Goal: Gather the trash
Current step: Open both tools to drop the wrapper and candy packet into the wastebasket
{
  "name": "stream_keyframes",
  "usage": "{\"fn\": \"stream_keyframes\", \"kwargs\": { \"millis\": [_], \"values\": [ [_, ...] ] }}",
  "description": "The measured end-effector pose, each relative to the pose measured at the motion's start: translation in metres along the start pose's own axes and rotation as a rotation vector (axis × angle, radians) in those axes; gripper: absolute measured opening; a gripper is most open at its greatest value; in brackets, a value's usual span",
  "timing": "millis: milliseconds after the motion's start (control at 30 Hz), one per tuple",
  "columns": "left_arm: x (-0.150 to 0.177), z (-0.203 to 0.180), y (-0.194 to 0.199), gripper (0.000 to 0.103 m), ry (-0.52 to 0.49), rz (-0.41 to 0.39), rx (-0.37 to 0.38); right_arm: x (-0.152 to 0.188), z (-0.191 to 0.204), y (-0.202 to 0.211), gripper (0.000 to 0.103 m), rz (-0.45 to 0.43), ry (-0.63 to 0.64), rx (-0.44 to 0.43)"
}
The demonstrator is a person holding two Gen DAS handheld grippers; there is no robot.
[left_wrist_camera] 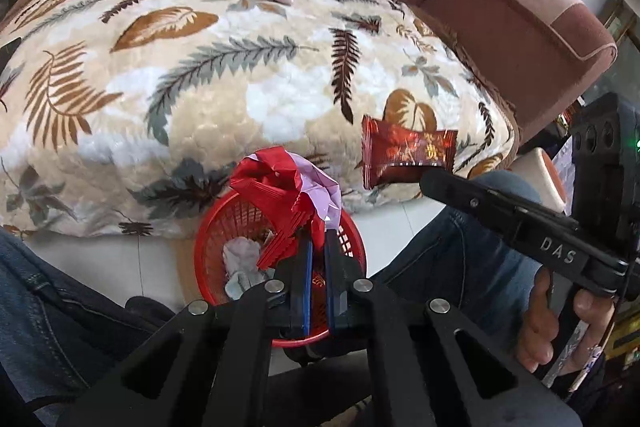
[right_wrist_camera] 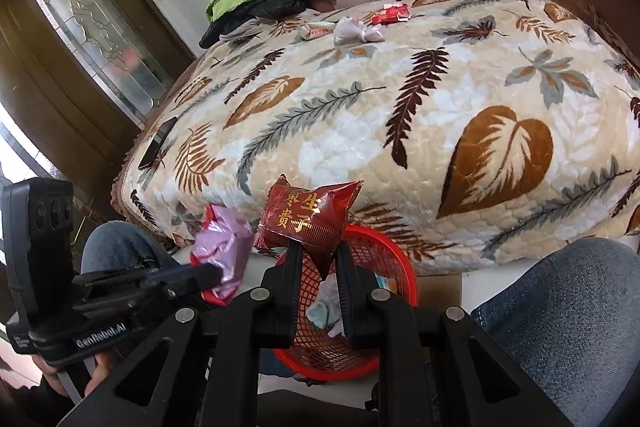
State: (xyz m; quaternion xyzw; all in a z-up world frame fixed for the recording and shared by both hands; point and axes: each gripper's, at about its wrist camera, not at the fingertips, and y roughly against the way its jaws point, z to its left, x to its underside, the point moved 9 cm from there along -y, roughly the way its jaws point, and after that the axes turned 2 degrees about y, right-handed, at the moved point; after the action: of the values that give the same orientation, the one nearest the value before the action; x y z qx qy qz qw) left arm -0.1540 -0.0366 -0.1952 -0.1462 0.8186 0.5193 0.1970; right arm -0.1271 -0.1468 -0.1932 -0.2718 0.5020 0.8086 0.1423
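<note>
The left claw [left_wrist_camera: 316,227] is closed tight on a crumpled red and pink wrapper [left_wrist_camera: 288,187], which sticks out past its tips directly above the red basket [left_wrist_camera: 208,239] on the floor between the person's knees. The right claw [right_wrist_camera: 318,253] is pinched narrowly on the lower edge of a dark red snack packet [right_wrist_camera: 312,215], held upright over the same basket [right_wrist_camera: 400,259], just beside the left claw's wrapper [right_wrist_camera: 224,251]. More wrappers [right_wrist_camera: 352,27] lie well apart at the far end of the leaf-patterned blanket [right_wrist_camera: 360,115].
</note>
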Motion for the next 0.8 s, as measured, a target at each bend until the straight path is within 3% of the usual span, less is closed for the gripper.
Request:
{"fn": "stream_keyframes", "kwargs": {
  "millis": [333,400,467,500,700,800],
  "values": [
    [0.008,0.002,-0.014,0.006,-0.009,0.044,-0.004,0.001,-0.005,-0.008,0.021,0.012,-0.026,-0.003],
    [0.008,0.004,-0.017,0.012,-0.004,0.052,-0.007,0.0,-0.007,-0.008,0.022,0.012,-0.038,-0.009],
    [0.008,0.007,-0.02,0.034,0.006,0.056,-0.005,-0.001,-0.007,-0.009,0.03,0.009,-0.047,-0.02],
    [0.007,0.008,-0.02,0.037,0.01,0.049,-0.009,-0.002,-0.007,-0.008,0.031,0.006,-0.048,-0.021],
    [-0.002,0.018,-0.015,0.04,0.043,0.032,-0.004,-0.009,-0.005,-0.003,0.036,-0.023,-0.043,-0.035],
    [-0.013,0.022,-0.009,0.041,0.058,0.009,-0.003,-0.019,-0.004,0.002,0.051,-0.054,-0.034,-0.037]
  ]
}}
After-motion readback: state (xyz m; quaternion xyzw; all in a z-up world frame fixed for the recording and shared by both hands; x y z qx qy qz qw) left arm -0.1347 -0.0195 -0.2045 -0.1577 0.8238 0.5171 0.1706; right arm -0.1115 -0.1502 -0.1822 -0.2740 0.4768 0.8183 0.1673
